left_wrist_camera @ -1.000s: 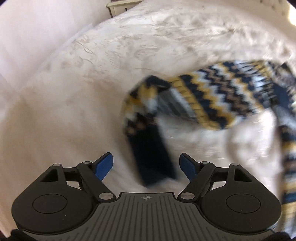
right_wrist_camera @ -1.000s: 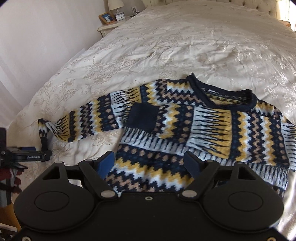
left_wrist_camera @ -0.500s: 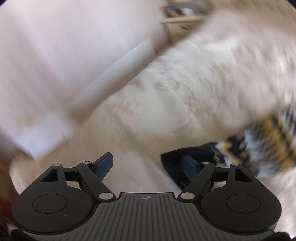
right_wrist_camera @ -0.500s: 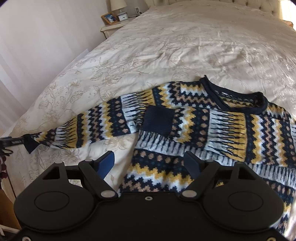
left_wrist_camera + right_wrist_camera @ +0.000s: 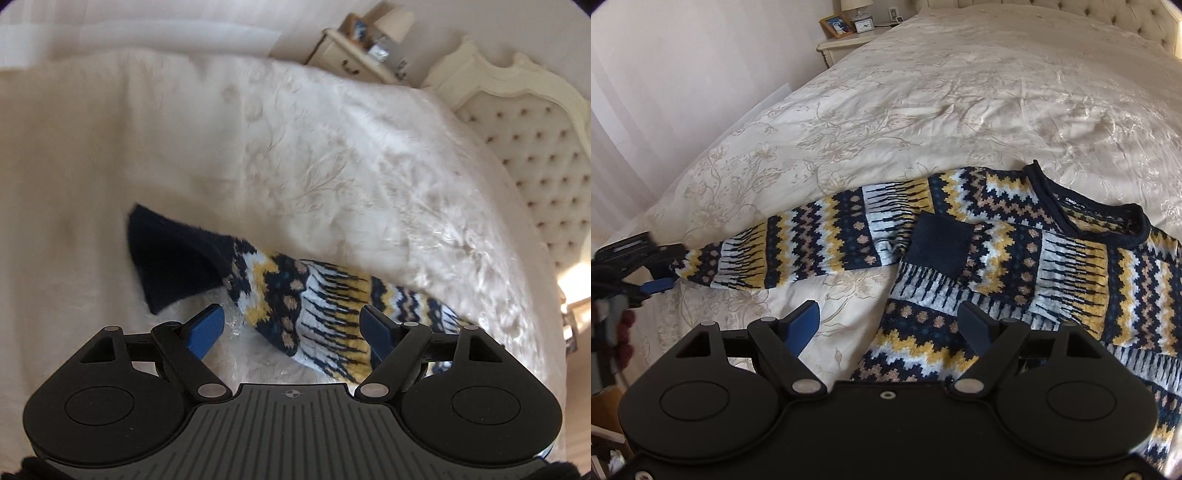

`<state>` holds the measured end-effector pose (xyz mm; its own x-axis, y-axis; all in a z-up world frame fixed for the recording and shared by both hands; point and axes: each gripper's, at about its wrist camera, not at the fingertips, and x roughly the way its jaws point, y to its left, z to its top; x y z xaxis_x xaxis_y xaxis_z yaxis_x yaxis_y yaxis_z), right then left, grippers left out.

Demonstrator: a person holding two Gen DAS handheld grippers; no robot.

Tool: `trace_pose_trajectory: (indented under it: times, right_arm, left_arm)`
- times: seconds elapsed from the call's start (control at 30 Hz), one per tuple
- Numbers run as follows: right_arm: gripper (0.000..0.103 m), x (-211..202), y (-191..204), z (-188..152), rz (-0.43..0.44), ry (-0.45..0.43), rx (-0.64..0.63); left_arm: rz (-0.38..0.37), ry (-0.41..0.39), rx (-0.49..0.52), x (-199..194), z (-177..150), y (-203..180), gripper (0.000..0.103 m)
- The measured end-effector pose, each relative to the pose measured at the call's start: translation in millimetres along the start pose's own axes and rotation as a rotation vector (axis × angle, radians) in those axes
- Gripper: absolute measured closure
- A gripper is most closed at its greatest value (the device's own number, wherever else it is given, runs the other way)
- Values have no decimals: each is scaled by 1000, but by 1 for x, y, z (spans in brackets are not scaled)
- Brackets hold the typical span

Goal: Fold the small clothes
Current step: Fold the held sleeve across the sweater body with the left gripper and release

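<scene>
Knitted wool in navy, yellow and pale blue: the sweater (image 5: 1015, 266) lies flat on the cream bedspread (image 5: 923, 92). Left of the sweater's body, its sleeve (image 5: 812, 243) stretches out straight, and your left gripper (image 5: 291, 325) hovers over the navy cuff (image 5: 170, 254), fingers spread wide, holding nothing. Your right gripper (image 5: 886, 321) hangs above the sweater's hem, equally open and empty. You seem to be laying out the sleeve; next, probably grip the cuff and fold it across the body.
</scene>
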<state>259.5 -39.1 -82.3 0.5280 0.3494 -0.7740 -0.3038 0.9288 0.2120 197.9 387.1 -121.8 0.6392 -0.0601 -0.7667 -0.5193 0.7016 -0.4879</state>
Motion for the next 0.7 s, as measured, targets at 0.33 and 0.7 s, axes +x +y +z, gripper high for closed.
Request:
trace_pose_trajectory:
  times: [0.33,0.7]
  right_arm:
    - [20,-6,-14,-6,-27,9,46]
    - [20,-16,-46,-22,-19,10,107]
  left_arm:
    - [63,37,-209,38,2,6,44]
    - [244,-110,-29,9,-3,-78,99]
